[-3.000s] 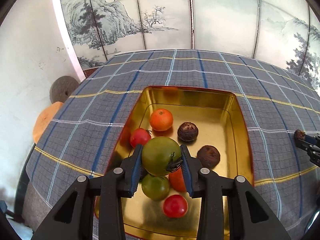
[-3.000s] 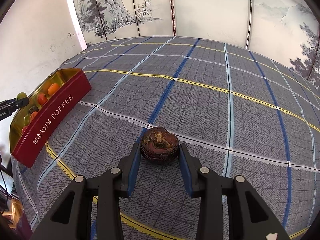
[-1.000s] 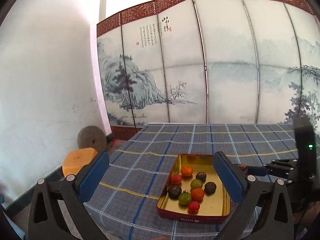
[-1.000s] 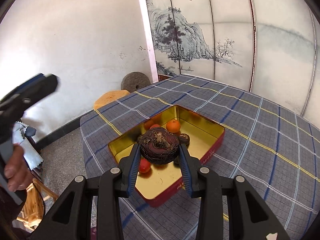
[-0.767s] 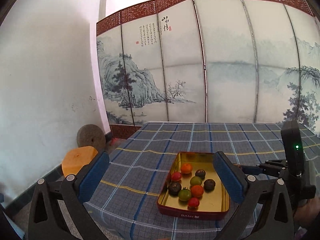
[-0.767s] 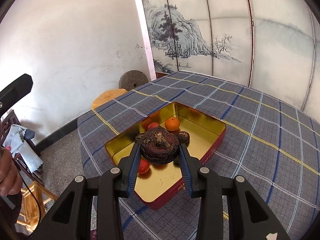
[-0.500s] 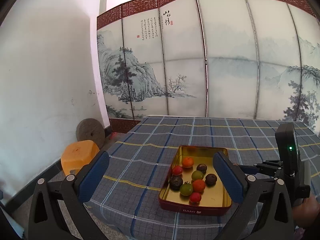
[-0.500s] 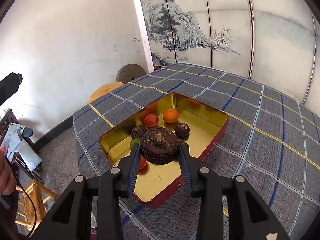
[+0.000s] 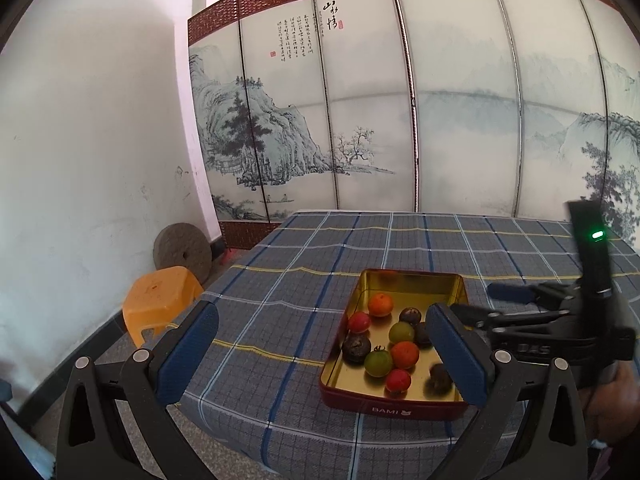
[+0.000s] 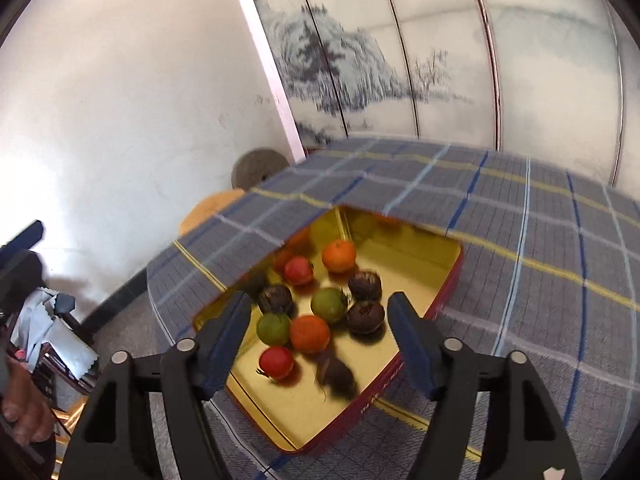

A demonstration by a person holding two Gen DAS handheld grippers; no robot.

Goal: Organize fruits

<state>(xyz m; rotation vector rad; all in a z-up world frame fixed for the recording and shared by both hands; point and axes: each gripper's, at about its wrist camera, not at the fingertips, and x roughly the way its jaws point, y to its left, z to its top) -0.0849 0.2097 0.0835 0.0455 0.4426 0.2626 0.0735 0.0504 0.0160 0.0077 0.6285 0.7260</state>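
A red tin with a gold inside [image 9: 408,286] [image 10: 404,248] sits on the checked tablecloth [image 9: 280,300] and holds several fruits: oranges, red and green tomatoes and dark brown fruits. A blurred dark brown fruit [image 10: 335,374] [image 9: 440,376] lies near the tin's front edge. My right gripper [image 10: 320,320] is open and empty above the tin; it also shows in the left wrist view [image 9: 508,300]. My left gripper [image 9: 320,344] is open and empty, held well back from the table.
An orange stool [image 9: 158,304] and a round millstone [image 9: 182,249] stand by the white wall left of the table. A painted folding screen [image 9: 400,120] stands behind the table. A hand [image 10: 22,404] and clutter show at the lower left of the right wrist view.
My right gripper has opened and let go of the dark brown fruit, which has dropped into the tin. The left gripper stays open and back from the table.
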